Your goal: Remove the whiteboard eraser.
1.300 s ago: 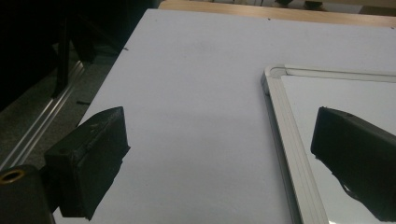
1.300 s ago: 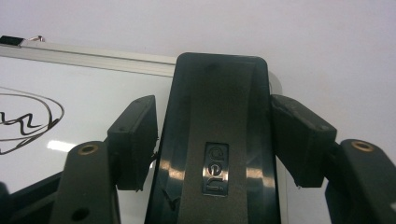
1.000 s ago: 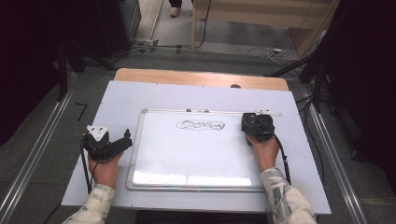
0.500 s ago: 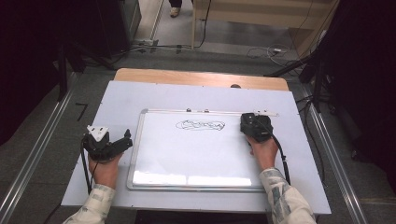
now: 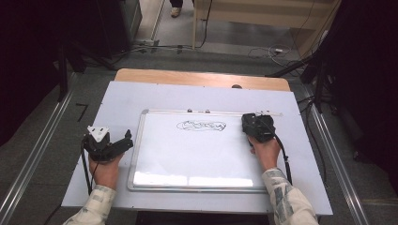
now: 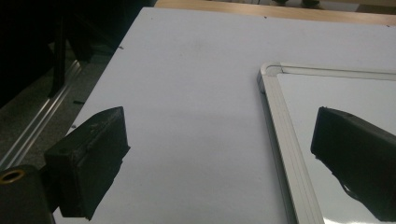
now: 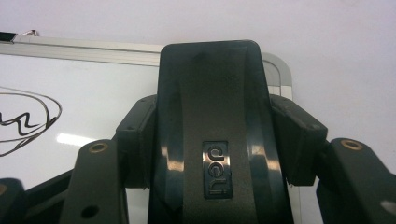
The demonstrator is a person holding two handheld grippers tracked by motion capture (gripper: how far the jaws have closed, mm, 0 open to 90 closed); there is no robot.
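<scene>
We see a dark eraser (image 7: 212,140) with a moulded top and a small raised "deli" badge, sitting flat on the whiteboard (image 5: 187,154) at its far right corner, clamped between the pads of our right claw (image 5: 254,125). The board, white with a silver frame, lies flat; a black scribble (image 5: 201,125) sits just left of the claw.

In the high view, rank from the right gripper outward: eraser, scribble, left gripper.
1. Eraser: clamped in the right gripper, at the whiteboard's top right corner.
2. Scribble: just left, on the board.
3. Left gripper: past the board's left edge.
</scene>
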